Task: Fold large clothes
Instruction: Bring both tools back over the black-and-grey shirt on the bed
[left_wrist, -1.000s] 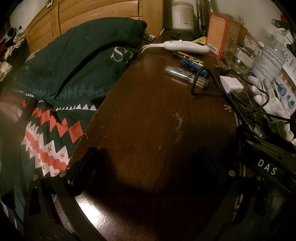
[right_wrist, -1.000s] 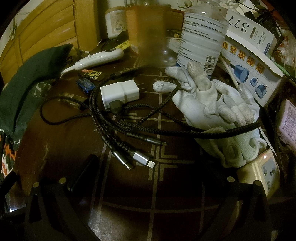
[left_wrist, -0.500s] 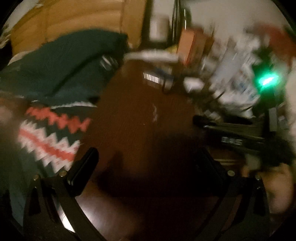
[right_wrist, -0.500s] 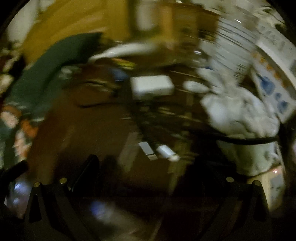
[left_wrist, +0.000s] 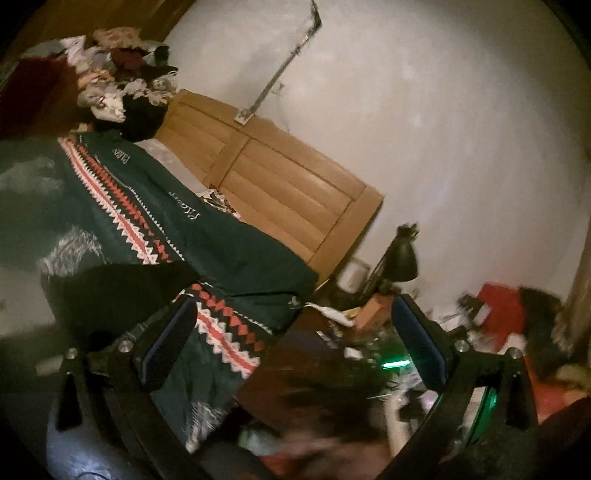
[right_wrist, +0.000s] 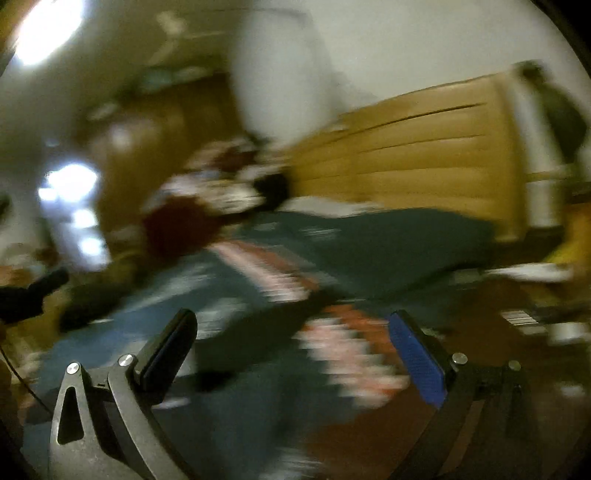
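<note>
Left wrist view: my left gripper has its fingers wide, empty. Just beyond them the dark green patterned garment lies on the bed, long axis running far-left toward the headboard; desk clutter crowds the right. Right gripper, fingers likewise wide, faces the same garment; blurred.

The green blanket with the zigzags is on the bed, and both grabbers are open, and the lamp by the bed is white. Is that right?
Nearly. The lamp is black, not white; the left wrist view shows it against the pale wall. The rest holds: the green blanket with the zigzags lies on the bed, and the left gripper and right gripper are both open, holding nothing.
</note>
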